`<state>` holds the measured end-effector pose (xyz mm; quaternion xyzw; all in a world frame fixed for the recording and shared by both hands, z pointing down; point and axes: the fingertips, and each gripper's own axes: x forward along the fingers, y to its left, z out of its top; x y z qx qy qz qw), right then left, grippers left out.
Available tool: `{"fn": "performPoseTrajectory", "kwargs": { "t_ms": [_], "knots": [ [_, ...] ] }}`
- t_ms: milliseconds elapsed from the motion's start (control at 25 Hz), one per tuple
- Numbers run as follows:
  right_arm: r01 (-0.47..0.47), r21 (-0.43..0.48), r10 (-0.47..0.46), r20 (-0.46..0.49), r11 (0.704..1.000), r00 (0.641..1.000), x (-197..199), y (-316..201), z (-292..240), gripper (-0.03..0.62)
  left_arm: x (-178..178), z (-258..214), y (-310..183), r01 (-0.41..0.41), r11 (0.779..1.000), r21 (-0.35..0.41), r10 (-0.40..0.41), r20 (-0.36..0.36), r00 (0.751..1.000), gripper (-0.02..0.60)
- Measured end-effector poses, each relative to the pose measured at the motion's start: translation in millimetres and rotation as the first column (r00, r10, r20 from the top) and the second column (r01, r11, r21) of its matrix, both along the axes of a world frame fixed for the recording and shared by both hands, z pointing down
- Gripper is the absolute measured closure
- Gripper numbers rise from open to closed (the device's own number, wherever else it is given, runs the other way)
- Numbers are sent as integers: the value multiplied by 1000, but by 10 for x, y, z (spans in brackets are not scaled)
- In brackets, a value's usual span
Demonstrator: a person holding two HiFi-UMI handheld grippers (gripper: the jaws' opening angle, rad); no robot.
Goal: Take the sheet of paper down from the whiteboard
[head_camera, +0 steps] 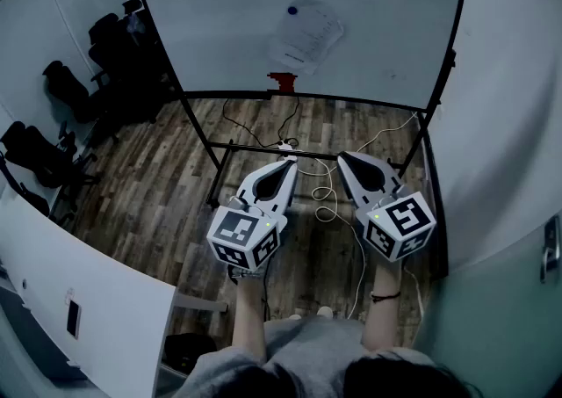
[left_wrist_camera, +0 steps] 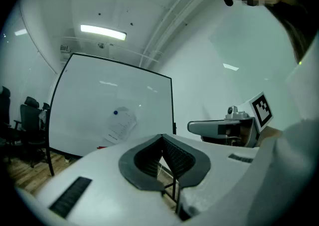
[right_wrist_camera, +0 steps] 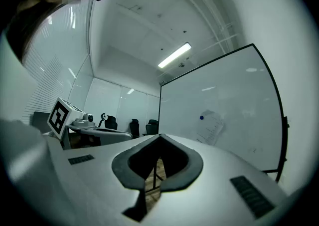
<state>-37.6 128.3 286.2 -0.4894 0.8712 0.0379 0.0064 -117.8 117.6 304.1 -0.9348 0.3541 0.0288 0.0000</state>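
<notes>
The left gripper (head_camera: 288, 162) was seen fully closed, jaws pressed tip to tip w/ nothing btwn them; nothing was held or touched. The right gripper (head_camera: 347, 159) was likewise closed and empty. Both were held level, side by side but apart, above the dark wooden plank floor (head_camera: 167, 185). They were pointed twd the large white whiteboard on a black frame (head_camera: 219, 18) and were well short of it.

The white printed sheet of paper (head_camera: 305, 39) was found on the whiteboard, in the upper-middle area in head view. It was slightly tilted and pinned near its top-left corner by a round blue magnet (head_camera: 292, 10). A small red object (head_camera: 282, 82) was seen at the board's bottom edge, just below the sheet; what it was couldn't be made out.

Counts: 2 grippers, 1 sheet, 1 magnet, 1 whiteboard, 1 red object. Black office chairs (head_camera: 66, 89) were grouped at the left by the wall: several, exact no. unclear. Thin cables (head_camera: 329, 203), white and dark, were strewn on the floor beneath the grippers; no. not countable.
</notes>
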Motion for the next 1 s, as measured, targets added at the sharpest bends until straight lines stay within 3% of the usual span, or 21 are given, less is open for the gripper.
{"fn": "performPoseTrajectory", "kwargs": {
  "t_ms": [600,1000],
  "knots": [
    [21,-8,-21,3,1000,1000,63,-154,51,594,33,83,-130,39,999,-15,-39,11,999,575],
    [63,-19,-62,52,998,997,327,-338,162,594,240,197,-227,100,994,-34,-100,9,995,575]
  ]
}}
